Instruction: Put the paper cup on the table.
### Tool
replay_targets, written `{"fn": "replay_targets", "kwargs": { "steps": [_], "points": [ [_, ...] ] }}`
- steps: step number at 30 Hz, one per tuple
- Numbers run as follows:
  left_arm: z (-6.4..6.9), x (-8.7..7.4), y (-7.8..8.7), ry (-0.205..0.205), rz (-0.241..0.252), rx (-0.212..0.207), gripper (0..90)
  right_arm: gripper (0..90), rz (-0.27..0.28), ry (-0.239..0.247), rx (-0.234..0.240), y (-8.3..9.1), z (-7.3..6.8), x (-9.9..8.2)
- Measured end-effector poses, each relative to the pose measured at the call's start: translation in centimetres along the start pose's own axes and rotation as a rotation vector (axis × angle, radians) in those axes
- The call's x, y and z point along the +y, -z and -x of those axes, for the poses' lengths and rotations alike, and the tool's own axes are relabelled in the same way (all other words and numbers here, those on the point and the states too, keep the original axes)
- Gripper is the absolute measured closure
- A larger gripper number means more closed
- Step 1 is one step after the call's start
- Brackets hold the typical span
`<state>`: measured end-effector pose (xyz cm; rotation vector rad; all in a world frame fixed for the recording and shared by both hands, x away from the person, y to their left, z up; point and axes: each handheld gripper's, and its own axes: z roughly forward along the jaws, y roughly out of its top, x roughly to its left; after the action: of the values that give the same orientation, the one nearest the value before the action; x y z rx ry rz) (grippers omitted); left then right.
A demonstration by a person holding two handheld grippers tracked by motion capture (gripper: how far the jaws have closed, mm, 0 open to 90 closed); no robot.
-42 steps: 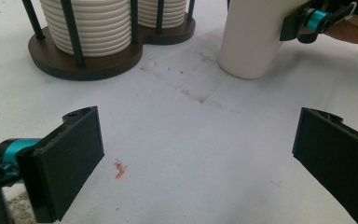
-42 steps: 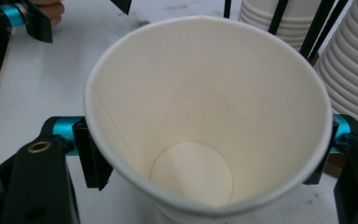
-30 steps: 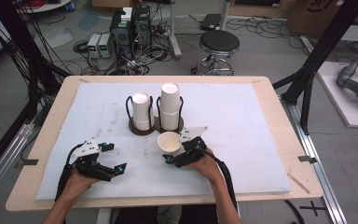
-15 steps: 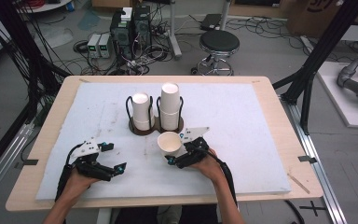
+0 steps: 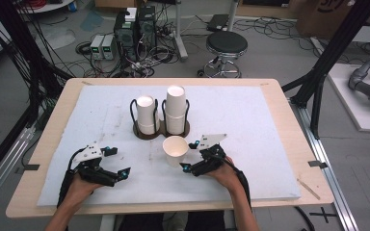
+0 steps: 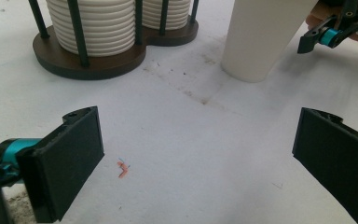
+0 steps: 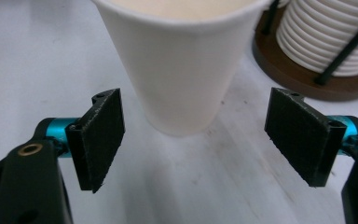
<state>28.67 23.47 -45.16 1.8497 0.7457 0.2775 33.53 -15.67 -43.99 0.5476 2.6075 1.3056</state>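
Observation:
A single white paper cup (image 5: pixel 176 149) stands upright on the white mat, just in front of a dark two-slot holder (image 5: pixel 161 131). The holder carries a shorter cup stack (image 5: pixel 145 114) and a taller one (image 5: pixel 176 109). My right gripper (image 5: pixel 188 156) is open right beside the cup, on its right. In the right gripper view the cup (image 7: pixel 182 65) stands a little beyond the spread fingers (image 7: pixel 100 135), untouched. My left gripper (image 5: pixel 119 160) rests open at the front left, with nothing in it. Its own view shows the cup (image 6: pixel 265 37) and the holder base (image 6: pixel 98 63) farther off.
The white mat (image 5: pixel 250 125) covers most of the wooden table (image 5: pixel 289 120). Beyond the far edge are a stool (image 5: pixel 226 44) and computer gear (image 5: pixel 135 26) on the floor. Black frame posts (image 5: pixel 327 62) stand at both sides.

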Motion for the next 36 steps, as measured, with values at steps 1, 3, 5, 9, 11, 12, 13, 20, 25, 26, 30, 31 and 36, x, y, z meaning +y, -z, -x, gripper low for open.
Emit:
{"fn": "replay_targets", "kwargs": {
  "steps": [1,3,5,9,11,12,13,20,25,26,30,31,36],
  "points": [
    [0.0,0.0,0.0,-0.001,0.001,0.0,1.7,20.7,0.004,-0.004,-0.007,0.3,0.1,-0.2],
    [0.0,0.0,0.0,0.0,0.001,0.001,1.7,20.7,0.003,-0.009,-0.017,0.8,0.2,-0.5],
    [0.0,0.0,0.0,0.002,0.004,0.004,1.7,20.7,0.007,-0.017,-0.028,1.4,0.3,-0.8],
    [0.0,-0.1,0.1,0.003,0.011,0.01,1.7,20.8,0.016,-0.036,-0.063,2.7,0.6,-1.7],
    [0.1,-0.1,0.1,-0.001,0.012,0.018,1.7,20.7,0.021,-0.051,-0.086,3.4,0.8,-2.2],
    [0.1,-0.1,0.1,-0.003,0.015,0.022,1.7,20.8,0.023,-0.057,-0.1,3.8,0.8,-2.5],
    [0.1,-0.1,0.2,-0.004,0.016,0.024,1.7,20.8,0.028,-0.066,-0.104,4.1,0.9,-2.8],
    [0.1,-0.1,0.2,0.005,0.024,0.036,1.7,20.8,0.061,-0.117,-0.184,6.5,1.2,-4.4],
    [0.1,-0.2,0.4,0.01,0.039,0.046,1.7,20.8,0.086,-0.154,-0.249,7.5,1.1,-5.4],
    [0.0,-0.2,0.4,0.013,0.039,0.049,1.7,20.8,0.094,-0.164,-0.253,7.7,1.1,-5.6],
    [-0.1,-0.2,0.7,0.013,0.051,0.071,1.7,20.8,0.122,-0.194,-0.302,8.5,1.1,-6.2],
    [-0.1,-0.3,0.7,0.014,0.057,0.077,1.7,20.8,0.129,-0.2,-0.32,8.8,1.0,-6.3],
    [-0.5,-0.4,1.3,0.014,0.072,0.116,1.7,20.8,0.158,-0.243,-0.35,9.7,1.4,-7.2]
  ]
}}
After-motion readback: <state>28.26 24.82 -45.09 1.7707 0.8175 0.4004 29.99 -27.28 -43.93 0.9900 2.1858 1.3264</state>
